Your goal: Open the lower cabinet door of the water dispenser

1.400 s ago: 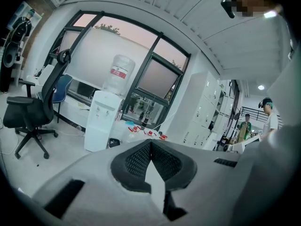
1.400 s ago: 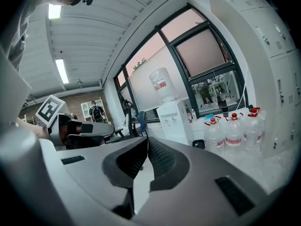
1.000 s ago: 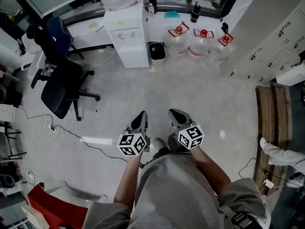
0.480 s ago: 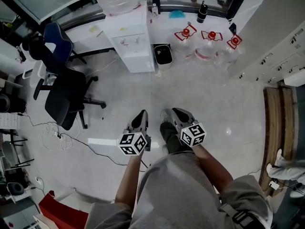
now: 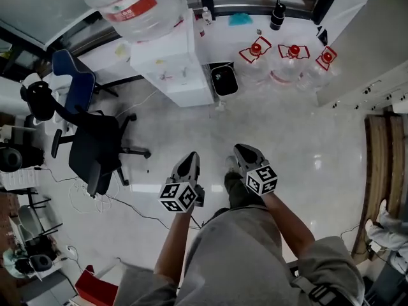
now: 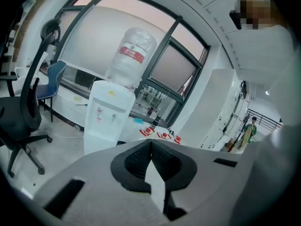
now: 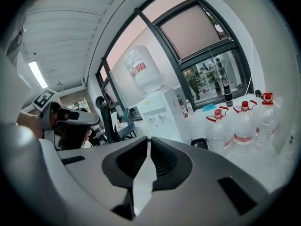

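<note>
White box-shaped water dispenser (image 5: 175,65) stood far ahead; grey left gripper (image 5: 189,159) and grey right gripper (image 5: 244,150) closed, empty.

Held side by side at waist height on outstretched forearms (image 5: 173,241): left tongs (image 5: 189,160) and right tongs (image 5: 245,153), both clamped together on nothing, tipped slightly downward; elbows apparently tucked close.

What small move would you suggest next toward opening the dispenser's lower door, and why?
Probably step closer to the water dispenser: it stands well ahead, and the left gripper and right gripper, both shut and empty, are far from it.
</note>
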`<act>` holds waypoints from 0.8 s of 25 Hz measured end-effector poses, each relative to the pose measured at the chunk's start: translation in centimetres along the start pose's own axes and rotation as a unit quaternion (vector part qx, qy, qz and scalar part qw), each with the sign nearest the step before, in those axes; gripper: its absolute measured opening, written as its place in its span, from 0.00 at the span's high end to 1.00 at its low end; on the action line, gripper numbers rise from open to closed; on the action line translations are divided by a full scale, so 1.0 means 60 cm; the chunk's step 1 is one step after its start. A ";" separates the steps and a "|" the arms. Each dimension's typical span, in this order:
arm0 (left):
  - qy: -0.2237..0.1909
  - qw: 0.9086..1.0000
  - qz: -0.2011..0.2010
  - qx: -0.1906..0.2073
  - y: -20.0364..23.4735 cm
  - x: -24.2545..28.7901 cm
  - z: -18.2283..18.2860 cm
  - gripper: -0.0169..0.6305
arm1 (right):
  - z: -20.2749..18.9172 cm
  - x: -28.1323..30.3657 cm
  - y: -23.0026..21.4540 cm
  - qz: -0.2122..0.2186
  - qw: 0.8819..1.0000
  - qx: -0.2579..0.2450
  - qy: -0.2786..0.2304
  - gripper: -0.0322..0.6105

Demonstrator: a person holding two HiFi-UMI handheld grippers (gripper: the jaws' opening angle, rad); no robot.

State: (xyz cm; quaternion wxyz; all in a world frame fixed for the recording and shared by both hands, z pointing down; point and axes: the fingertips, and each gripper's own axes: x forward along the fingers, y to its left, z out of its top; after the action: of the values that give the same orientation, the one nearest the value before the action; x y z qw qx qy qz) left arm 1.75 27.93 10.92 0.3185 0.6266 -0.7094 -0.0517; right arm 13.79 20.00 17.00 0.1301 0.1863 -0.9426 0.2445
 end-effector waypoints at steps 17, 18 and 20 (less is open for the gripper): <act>0.091 0.996 -0.004 0.016 0.120 0.197 0.035 0.97 | -0.008 0.220 -0.090 -0.007 0.999 -0.019 0.035 0.93; 0.098 0.995 -0.008 0.016 0.128 0.210 0.031 0.97 | -0.009 0.231 -0.095 -0.014 0.999 -0.018 0.034 0.93; 0.111 0.994 -0.019 0.018 0.142 0.232 0.024 0.97 | -0.014 0.254 -0.101 -0.027 0.999 -0.015 0.036 0.93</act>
State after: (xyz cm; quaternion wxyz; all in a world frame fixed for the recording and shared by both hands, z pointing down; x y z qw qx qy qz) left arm -6.46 16.39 19.20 0.3831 0.6470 -0.6588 0.0245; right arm 2.75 11.15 25.35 0.1733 0.2008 -0.9356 0.2330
